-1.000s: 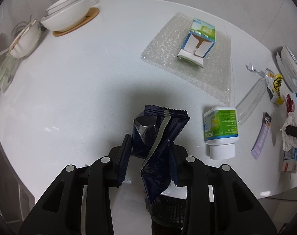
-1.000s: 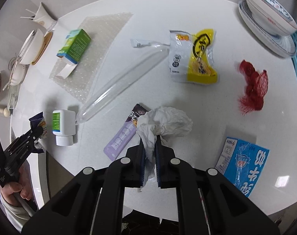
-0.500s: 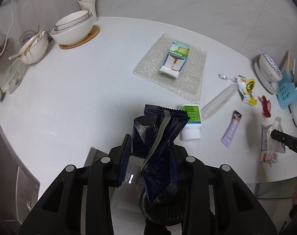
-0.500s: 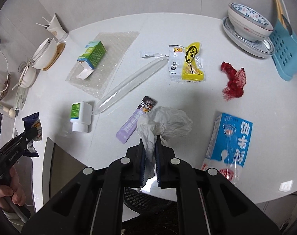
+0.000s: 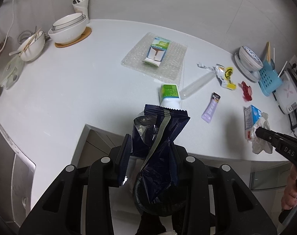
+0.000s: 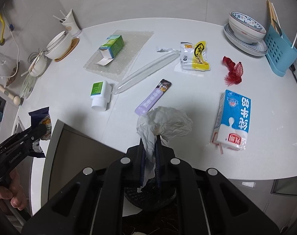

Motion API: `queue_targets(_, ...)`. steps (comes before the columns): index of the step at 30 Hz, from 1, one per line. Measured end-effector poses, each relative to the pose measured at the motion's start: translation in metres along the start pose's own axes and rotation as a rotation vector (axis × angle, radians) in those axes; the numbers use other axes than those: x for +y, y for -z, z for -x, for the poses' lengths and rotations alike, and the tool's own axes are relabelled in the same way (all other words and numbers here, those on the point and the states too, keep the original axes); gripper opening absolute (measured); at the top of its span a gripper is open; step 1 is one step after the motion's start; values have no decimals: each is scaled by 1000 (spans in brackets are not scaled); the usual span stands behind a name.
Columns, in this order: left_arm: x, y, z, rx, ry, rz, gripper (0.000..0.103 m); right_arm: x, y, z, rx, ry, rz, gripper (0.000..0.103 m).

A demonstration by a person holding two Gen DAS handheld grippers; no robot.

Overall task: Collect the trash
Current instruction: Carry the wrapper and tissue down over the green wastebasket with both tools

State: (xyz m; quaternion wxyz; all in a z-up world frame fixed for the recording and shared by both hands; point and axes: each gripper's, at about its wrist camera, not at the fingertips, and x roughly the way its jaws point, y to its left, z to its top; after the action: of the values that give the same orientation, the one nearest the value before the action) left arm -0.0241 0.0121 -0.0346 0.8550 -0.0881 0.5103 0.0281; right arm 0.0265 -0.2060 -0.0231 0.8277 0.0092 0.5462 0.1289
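My left gripper is shut on a dark blue snack wrapper and holds it off the table's front edge, above a black mesh bin. My right gripper is shut on a crumpled white tissue, also above the bin. The white table holds a green-labelled white bottle, a purple sachet, a clear plastic sleeve, a yellow packet, red netting, a blue milk carton and a green carton on bubble wrap.
White bowls on a wooden coaster, a paper cup and another bowl with chopsticks stand at the back left. A patterned bowl on a plate and a blue rack stand at the back right.
Both grippers have pulled back and up from the table with the wrapper and the tissue still held. The black mesh bin has come into view below both.
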Motion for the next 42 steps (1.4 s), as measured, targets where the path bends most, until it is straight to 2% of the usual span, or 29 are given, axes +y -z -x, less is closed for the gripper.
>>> queue_targets(10,-9,35,5,5,35,-27,34,14,39,5,-10,-11,43,8)
queue_targets(17,-19,68,-3,36,66,-60,34,24,71,4,-14,-22,88,8)
queue_targets(28,-24,116,-33,82,97,-72,34,22,125,-34,34,-11,128,8)
queue_targets(38,-25,140,-62,102,130,-75,34,13,151,-75,101,-5,109,8)
queue_targets(42,-28,146,-76,123,139,-103,34,12,157,-88,103,14,123,8)
